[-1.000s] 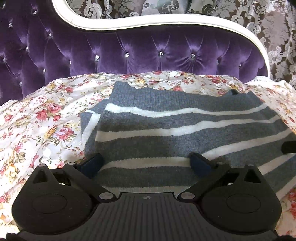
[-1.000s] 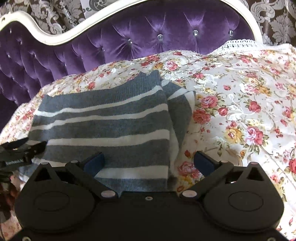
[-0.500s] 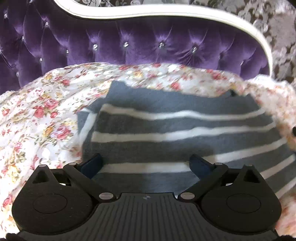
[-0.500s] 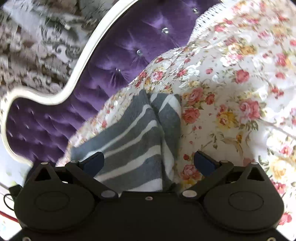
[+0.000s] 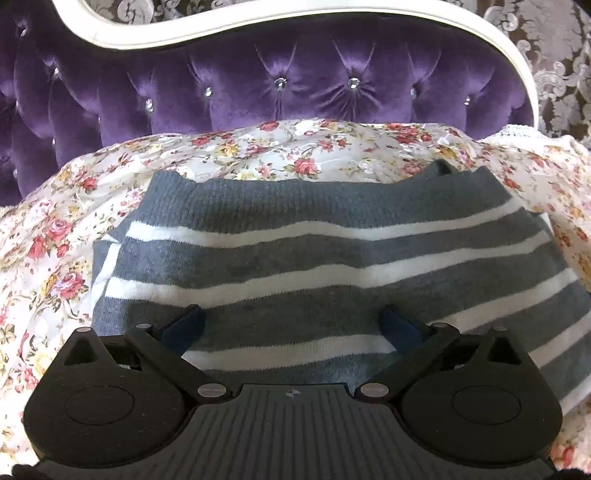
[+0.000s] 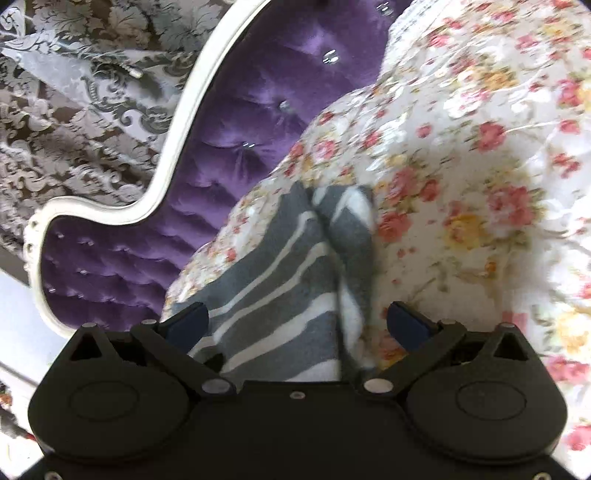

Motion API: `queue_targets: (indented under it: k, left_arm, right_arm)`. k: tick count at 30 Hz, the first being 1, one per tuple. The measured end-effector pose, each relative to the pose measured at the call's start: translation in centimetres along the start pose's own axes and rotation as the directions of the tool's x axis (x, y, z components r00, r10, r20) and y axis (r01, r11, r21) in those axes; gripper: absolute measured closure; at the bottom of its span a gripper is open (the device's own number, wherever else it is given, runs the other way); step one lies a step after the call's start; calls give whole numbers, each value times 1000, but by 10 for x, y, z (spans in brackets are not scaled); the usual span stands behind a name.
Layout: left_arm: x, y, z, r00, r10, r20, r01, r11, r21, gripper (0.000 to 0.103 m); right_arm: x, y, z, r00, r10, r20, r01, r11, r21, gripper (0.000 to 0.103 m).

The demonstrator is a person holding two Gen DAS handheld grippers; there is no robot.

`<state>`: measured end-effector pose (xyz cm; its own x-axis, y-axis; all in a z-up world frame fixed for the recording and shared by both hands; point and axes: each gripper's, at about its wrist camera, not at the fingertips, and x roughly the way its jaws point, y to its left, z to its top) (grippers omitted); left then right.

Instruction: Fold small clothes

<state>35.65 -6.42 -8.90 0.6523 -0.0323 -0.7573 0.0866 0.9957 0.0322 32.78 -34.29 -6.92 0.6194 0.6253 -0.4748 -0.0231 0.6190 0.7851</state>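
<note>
A grey knit sweater with white stripes (image 5: 314, 254) lies folded flat on a floral bedspread (image 5: 66, 229). My left gripper (image 5: 291, 326) is open just above its near edge, fingers spread wide and holding nothing. In the right wrist view the sweater (image 6: 280, 280) shows its right folded edge with a tucked sleeve. My right gripper (image 6: 297, 325) is open and tilted, over the sweater's right edge, with one finger over the knit and the other over the bedspread (image 6: 461, 184).
A purple tufted headboard (image 5: 295, 81) with a white curved frame (image 5: 258, 14) stands behind the bed; it also shows in the right wrist view (image 6: 229, 140). Damask wallpaper (image 6: 74, 110) lies beyond it.
My right gripper has rolled strongly to one side and swung toward the sweater's right edge. My left gripper has shifted slightly closer over the sweater. Both stay open.
</note>
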Motion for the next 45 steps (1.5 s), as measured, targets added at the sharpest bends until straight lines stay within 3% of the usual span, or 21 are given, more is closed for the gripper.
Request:
queue_targets:
  k: [4,11,13,14,15,20,22,24,27,32,37,40,45]
  left_arm:
    - [-1,-3,-2,1000,4,16,-4,1000,2,0]
    - [-1,-2,-3,999,1,35,-1,1000,-3,0]
    - [-2,-2,-4,999,0,45,0,1000,-4,0]
    - [-2,-2,-5,999,0,50,1,1000,-5,0]
    - [-2,-1,-5,999,-5,51,5,1000,-6,0]
    - [-12,15,3,998,-58,25,59,998,-30,4]
    - [-19,26,0,998,-43,48,46,997,-62,4]
    - [-20,36,-9,998,16,61,-11,996,-83,4]
    - [-13,39,-20,997,27,72,-25,999,-32,0]
    - [-26,52,-14,997,-45,64,50,996,-79,3]
    - [-54,81,-30,985,-155,77,166,971,-169,3]
    - [-68,100,-45,978,-197,64,206,957,-206,3]
    - [-82,132,-73,967,-245,71,255,927,-276,3]
  right_arm:
    - [15,8,-3,999,44,-32,-45,998,-42,0]
    - [18,7,-6,996,88,-5,-88,995,-55,2]
    - [18,8,-7,998,62,-6,-62,996,-62,33]
    - [20,7,-7,1000,17,-9,-18,998,-54,64]
    - [21,6,-8,999,-30,-12,29,999,-43,75]
    - [9,12,-7,997,-73,16,74,995,-68,76]
    - [3,13,-5,997,-74,28,76,995,-70,77]
    - [3,12,-5,997,-78,28,79,995,-65,77]
    - [9,11,-7,995,-97,17,98,993,-64,77]
    - [8,17,-8,997,-67,39,69,995,-71,77]
    - [1,36,-9,996,-51,73,59,992,-110,78]
    - [8,56,-10,993,-96,69,106,982,-159,78]
    - [29,110,-9,993,-111,38,117,956,-268,78]
